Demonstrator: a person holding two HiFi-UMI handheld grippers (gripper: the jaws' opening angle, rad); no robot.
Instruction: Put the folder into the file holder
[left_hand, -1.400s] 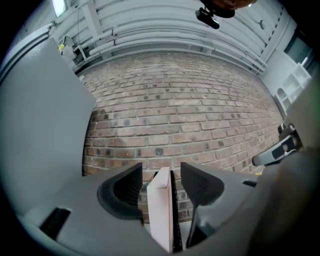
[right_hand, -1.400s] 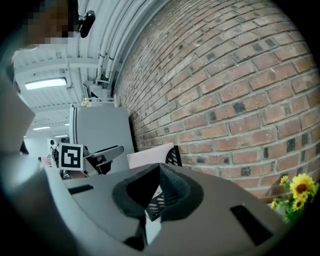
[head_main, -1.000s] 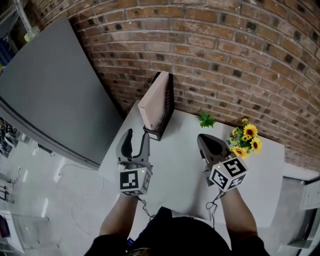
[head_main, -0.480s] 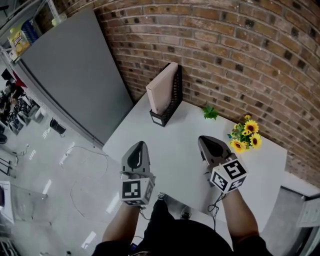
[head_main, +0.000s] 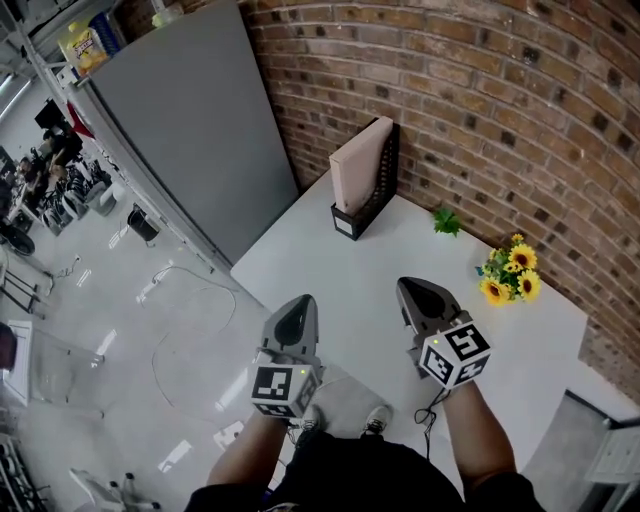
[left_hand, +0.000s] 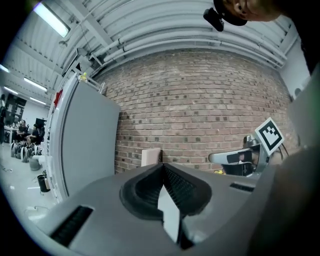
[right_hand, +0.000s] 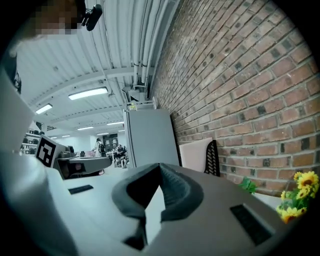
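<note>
A pale pink folder (head_main: 358, 165) stands upright inside the black mesh file holder (head_main: 376, 192) at the far left corner of the white table (head_main: 380, 290), against the brick wall. It also shows as the folder (left_hand: 150, 156) in the left gripper view and the folder (right_hand: 195, 153) with the holder (right_hand: 213, 157) in the right gripper view. My left gripper (head_main: 297, 309) hangs at the table's near left edge, shut and empty. Over the near part of the table my right gripper (head_main: 412, 291) is shut too, with nothing in it. Both are well short of the holder.
A small green plant sprig (head_main: 445, 221) and a bunch of yellow sunflowers (head_main: 510, 273) lie at the back right of the table. A tall grey cabinet (head_main: 190, 120) stands left of the table. The person's shoes (head_main: 340, 421) show on the floor below.
The left gripper's jaws have shut and it has drawn back from the holder to the table's near edge. The head view has swung back and left. The right gripper has barely moved.
</note>
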